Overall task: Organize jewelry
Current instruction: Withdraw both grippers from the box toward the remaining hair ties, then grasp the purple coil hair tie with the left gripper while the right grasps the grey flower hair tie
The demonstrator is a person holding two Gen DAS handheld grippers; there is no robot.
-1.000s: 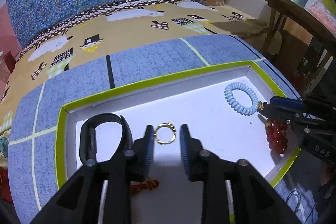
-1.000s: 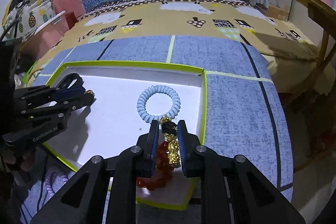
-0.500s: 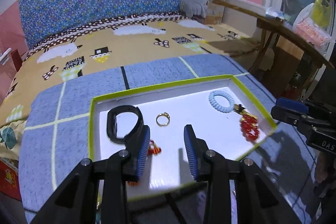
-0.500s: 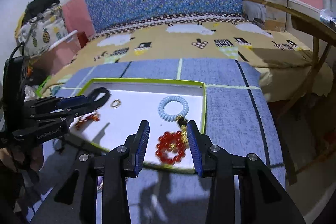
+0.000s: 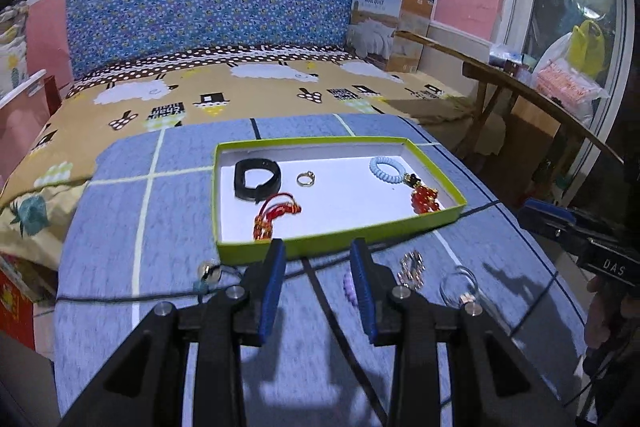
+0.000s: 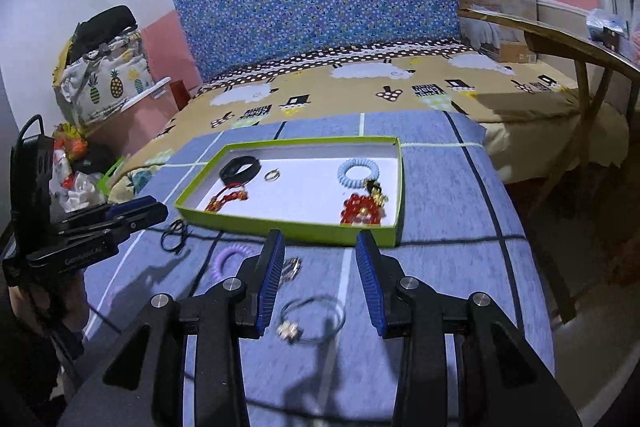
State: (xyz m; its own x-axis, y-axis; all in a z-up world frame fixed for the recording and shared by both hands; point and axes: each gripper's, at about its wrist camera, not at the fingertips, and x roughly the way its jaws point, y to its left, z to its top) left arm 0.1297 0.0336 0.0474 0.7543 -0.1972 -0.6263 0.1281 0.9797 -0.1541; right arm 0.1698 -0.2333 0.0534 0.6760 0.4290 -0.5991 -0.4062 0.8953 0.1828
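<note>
A green-rimmed white tray (image 5: 340,241) (image 6: 280,227) holds a black band (image 5: 256,179), a gold ring (image 5: 306,179), a red cord charm (image 5: 276,213), a light blue coil tie (image 5: 386,169) and a red bead bracelet (image 5: 426,199) (image 6: 362,209). On the blue cloth in front of the tray lie a purple coil tie (image 6: 230,257), a small metal chain piece (image 5: 410,267), a clear bangle (image 6: 312,317) and a black cord pendant (image 6: 176,233). My left gripper (image 5: 318,283) and right gripper (image 6: 320,275) are both open and empty, held back above the cloth.
A black cable (image 5: 120,297) runs across the blue cloth. A patterned bed (image 5: 240,91) lies behind, with a wooden bench (image 5: 520,91) to the right and bags (image 6: 104,75) at the left. The table's edge drops off at right.
Both grippers have let go of their pieces in the tray, opened and pulled back and up, away from the tray. The loose jewelry in front of the tray has come into view.
</note>
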